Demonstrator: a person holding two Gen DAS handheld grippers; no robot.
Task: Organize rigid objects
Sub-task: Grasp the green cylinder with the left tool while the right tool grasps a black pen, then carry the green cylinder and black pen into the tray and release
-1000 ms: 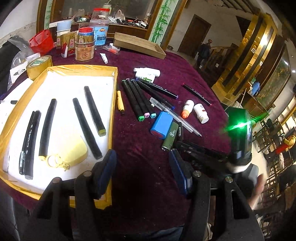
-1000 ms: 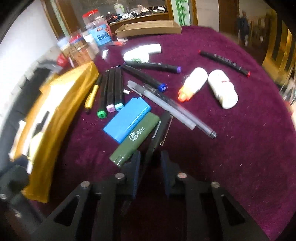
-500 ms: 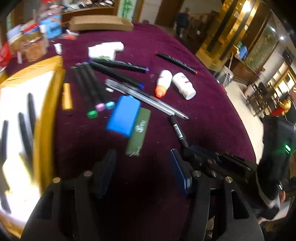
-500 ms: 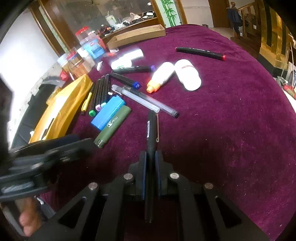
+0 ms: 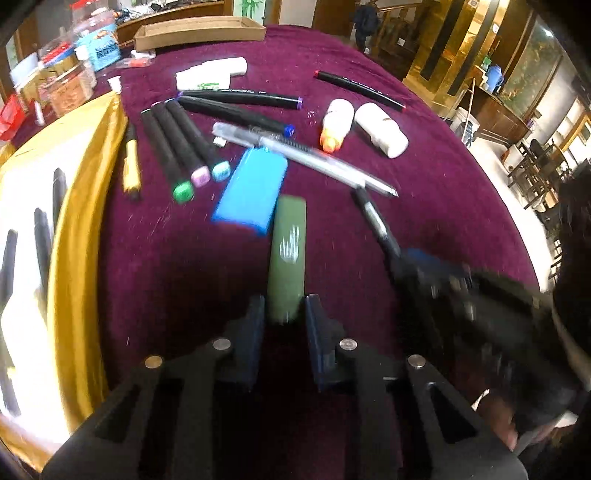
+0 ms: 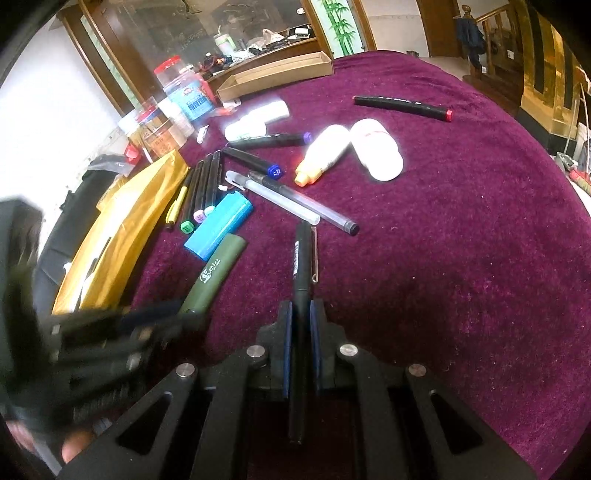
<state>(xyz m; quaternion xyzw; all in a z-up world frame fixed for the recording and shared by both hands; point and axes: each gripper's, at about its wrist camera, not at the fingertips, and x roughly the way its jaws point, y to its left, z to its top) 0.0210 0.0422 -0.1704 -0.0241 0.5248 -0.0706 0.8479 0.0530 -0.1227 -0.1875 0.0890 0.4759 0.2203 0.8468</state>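
My right gripper (image 6: 301, 314) is shut on a black pen (image 6: 303, 258), which points forward over the purple cloth; the pen also shows in the left wrist view (image 5: 375, 221). My left gripper (image 5: 285, 314) has its jaws close around the near end of an olive-green case (image 5: 288, 251), which lies on the cloth; the case also shows in the right wrist view (image 6: 216, 275). A blue case (image 5: 251, 192) lies just beyond it. Three black markers with coloured ends (image 5: 177, 151) lie to its left.
A gold-rimmed tray (image 5: 79, 229) with black markers on white lining stands at the left. Clear pens (image 5: 306, 158), two white bottles (image 5: 380, 129), more markers, a red-tipped marker (image 6: 402, 105), jars (image 6: 184, 96) and a cardboard box (image 5: 199, 31) lie further back. The table edge curves at right.
My left gripper moved right from the tray to the olive-green case and narrowed around it. My right gripper shut on the black pen and lifted its near end.
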